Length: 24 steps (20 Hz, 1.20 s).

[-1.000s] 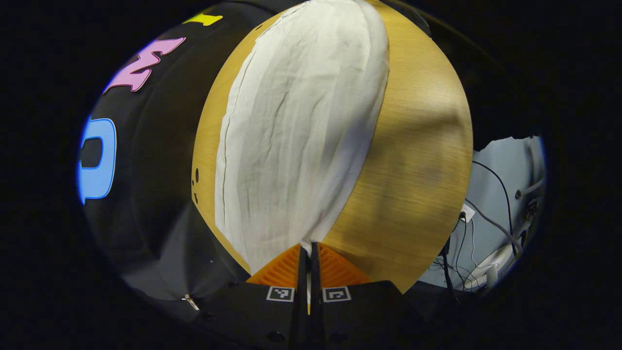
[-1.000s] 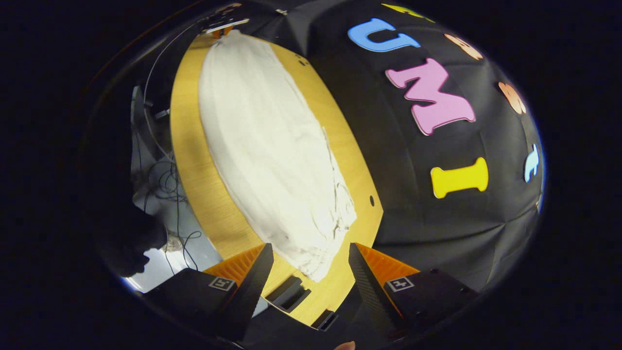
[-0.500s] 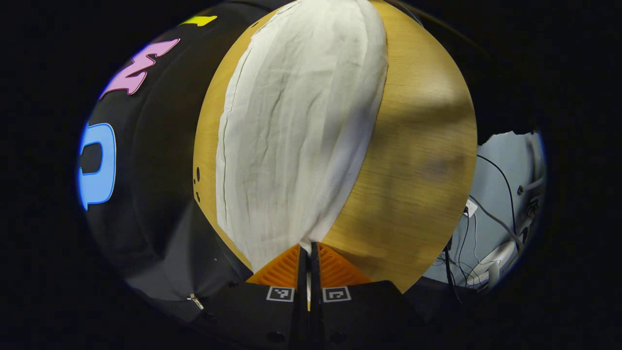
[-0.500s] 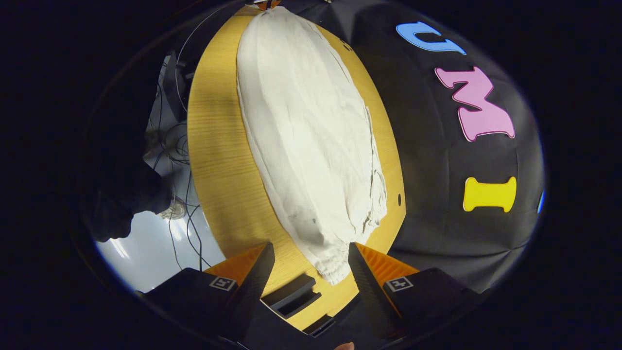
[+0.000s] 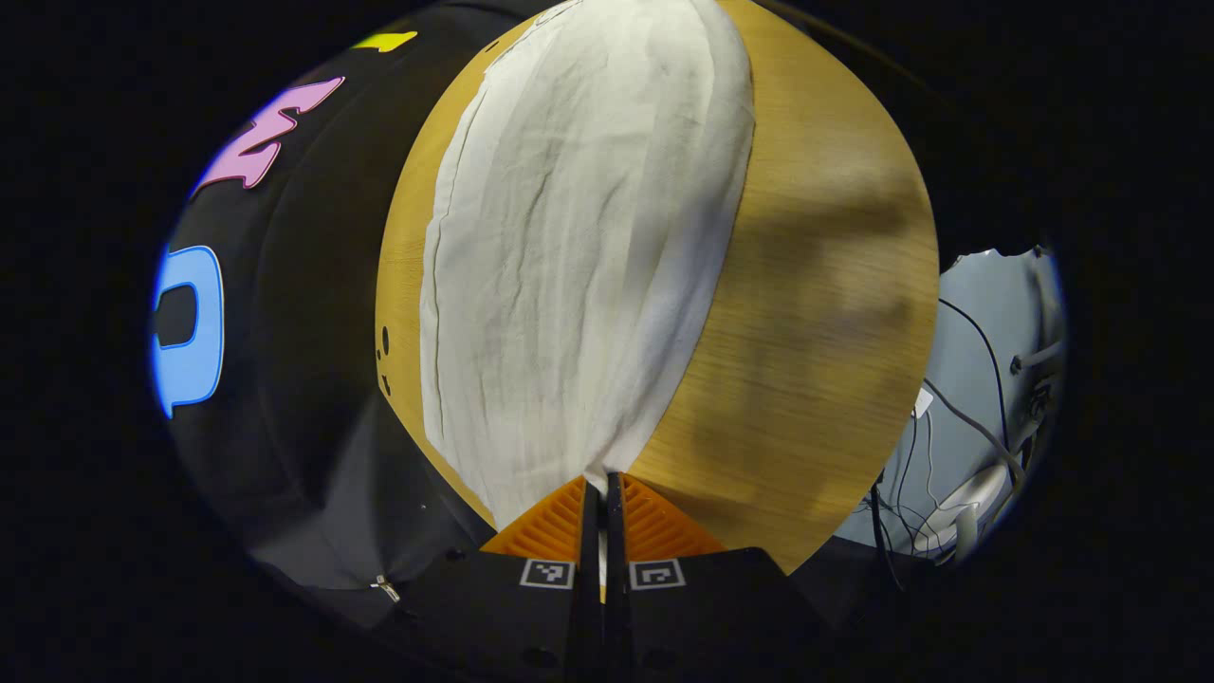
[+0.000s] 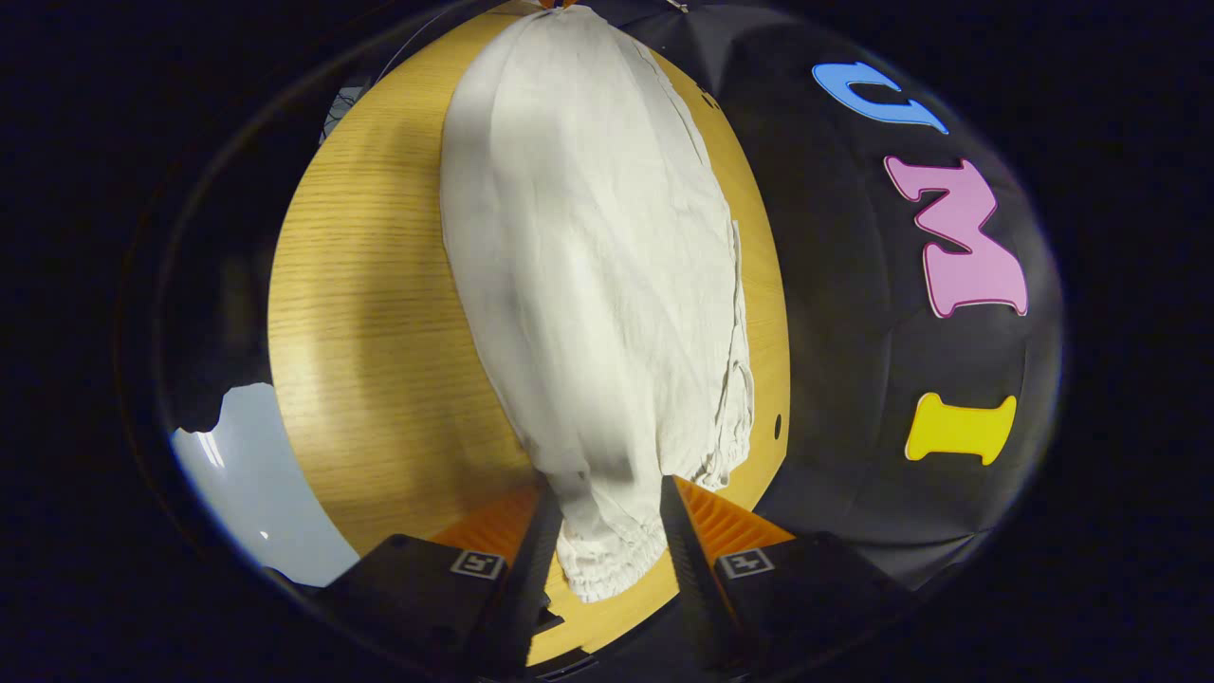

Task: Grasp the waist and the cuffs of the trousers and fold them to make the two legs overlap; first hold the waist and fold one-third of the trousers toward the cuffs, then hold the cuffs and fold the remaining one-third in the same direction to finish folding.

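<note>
The left gripper [image 5: 598, 489] has its fingers pinched tight on one end of the long, creased off-white cloth trousers [image 5: 579, 256], while the right gripper [image 6: 607, 517] straddles the gathered elastic end with fingers partly open, apparently not yet pressing. The trousers lie stretched along the round light-wood tabletop [image 5: 816, 313]. Judging by this, the grasping step is under way, and next the right fingers must close on the fabric.

The trousers [image 5: 579, 266] are matt, crinkled woven cloth (gathered at the waist [image 6: 607, 564]); the tabletop [image 5: 816, 313] is smooth, grained wood with a soft sheen.
</note>
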Tool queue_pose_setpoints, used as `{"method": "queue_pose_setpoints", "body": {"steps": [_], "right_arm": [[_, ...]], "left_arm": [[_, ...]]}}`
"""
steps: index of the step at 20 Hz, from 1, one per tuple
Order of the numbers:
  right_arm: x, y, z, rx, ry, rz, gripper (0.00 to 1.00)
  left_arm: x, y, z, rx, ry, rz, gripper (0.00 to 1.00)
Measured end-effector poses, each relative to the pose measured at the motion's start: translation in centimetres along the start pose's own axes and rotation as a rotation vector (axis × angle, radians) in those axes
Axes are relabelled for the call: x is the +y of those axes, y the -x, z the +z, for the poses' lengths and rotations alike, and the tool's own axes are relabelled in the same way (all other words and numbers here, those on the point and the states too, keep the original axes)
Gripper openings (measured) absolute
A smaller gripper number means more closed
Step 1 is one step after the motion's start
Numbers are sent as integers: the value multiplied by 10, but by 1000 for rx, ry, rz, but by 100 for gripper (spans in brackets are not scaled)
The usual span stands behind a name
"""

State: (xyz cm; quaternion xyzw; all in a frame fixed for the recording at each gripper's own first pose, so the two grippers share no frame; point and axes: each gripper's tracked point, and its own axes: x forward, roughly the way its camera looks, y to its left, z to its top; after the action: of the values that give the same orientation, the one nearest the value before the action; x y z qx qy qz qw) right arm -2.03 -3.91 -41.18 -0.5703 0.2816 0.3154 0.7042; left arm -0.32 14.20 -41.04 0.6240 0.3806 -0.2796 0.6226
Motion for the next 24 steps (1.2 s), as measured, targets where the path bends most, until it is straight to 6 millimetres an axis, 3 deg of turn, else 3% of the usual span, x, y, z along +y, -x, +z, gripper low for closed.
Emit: {"method": "queue_pose_setpoints", "body": {"steps": [1, 3, 7, 11, 15, 19, 21, 24], "right_arm": [[8, -2, -2, 15, -6, 39, 53], [9, -6, -1, 30, 18, 53, 7], [14, 6, -3, 26, -35, 90, 5], [0, 22, 4, 9, -59, 22, 5], [-20, 37, 13, 3, -129, -38, 5], [-54, 47, 24, 0, -236, -110, 5], [-74, 54, 28, -5, -294, -153, 5], [-101, 56, 38, -22, -363, -192, 5]], "left_arm": [[1, -1, -1, 6, -2, 4, 7], [3, -2, 0, 11, -10, 19, 7], [2, -2, 1, -15, -10, 32, 6], [-10, 7, -6, -21, 79, -29, 5], [-9, 8, -4, -55, 231, -58, 6], [1, 16, 17, -136, 352, 0, 5], [21, 26, 25, -157, 387, 30, 5], [61, 21, 25, -170, 453, 51, 5]]}}
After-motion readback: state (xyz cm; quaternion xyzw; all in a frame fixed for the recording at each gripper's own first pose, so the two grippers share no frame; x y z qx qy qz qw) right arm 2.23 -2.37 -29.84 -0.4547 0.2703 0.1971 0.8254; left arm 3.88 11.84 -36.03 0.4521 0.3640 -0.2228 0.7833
